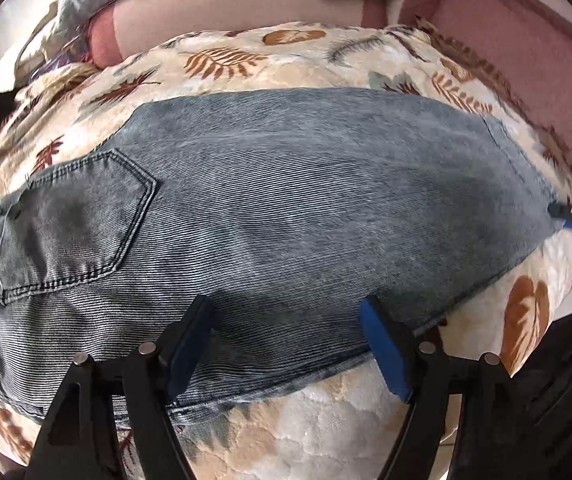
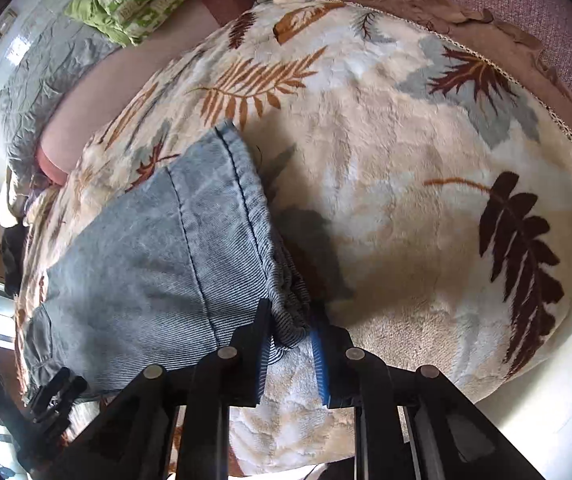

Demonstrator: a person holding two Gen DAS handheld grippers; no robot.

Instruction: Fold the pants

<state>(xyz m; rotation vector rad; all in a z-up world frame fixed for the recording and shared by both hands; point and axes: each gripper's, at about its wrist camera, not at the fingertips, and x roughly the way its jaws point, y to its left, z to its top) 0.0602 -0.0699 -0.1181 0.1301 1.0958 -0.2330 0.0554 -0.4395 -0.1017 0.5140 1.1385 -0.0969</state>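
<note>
The jeans (image 1: 266, 200) lie flat across the middle of the frame on a leaf-print blanket (image 1: 326, 420). The right gripper (image 2: 292, 344) is clamped on the bunched hem; the left gripper (image 1: 286, 320) hangs with jaws apart over the lower edge. Denim is heavy, limp and grippy: best held at hems and seams.

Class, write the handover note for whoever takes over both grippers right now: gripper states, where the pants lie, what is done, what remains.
Right gripper: shut on the bunched hem end of the jeans.
Left gripper: open over the jeans' near edge, holding nothing.
Jeans lie flat along the leaf-print blanket, back pocket up.
Done: legs appear stacked lengthwise.
Left: grip with the left, fold across.
</note>
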